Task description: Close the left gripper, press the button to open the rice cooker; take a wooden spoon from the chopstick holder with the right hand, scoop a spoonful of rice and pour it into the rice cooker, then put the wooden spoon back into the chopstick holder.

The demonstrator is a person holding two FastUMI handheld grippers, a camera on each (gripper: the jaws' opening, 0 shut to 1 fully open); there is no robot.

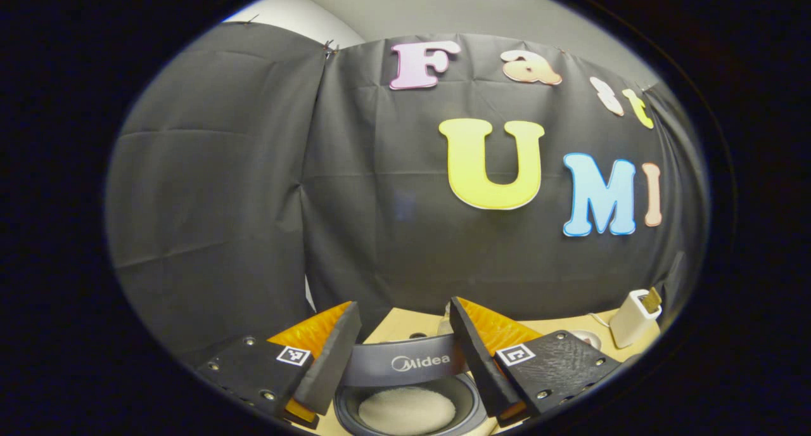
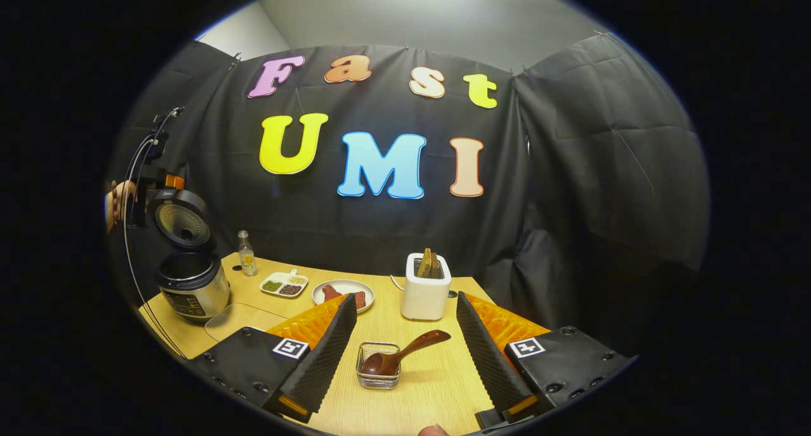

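"Midea" brand on rice cooker (image 1: pixel 405 362) front band

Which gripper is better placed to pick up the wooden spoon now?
Right: its open gripper faces the wooden spoon in the chopstick holder; the left gripper hangs above the rice.

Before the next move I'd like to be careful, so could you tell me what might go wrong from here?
The wooden spoon lies tilted in a small wire holder, so the open right gripper could tip the holder when lifting it. The rice cooker stands far left near the table edge, so the carried rice may spill.
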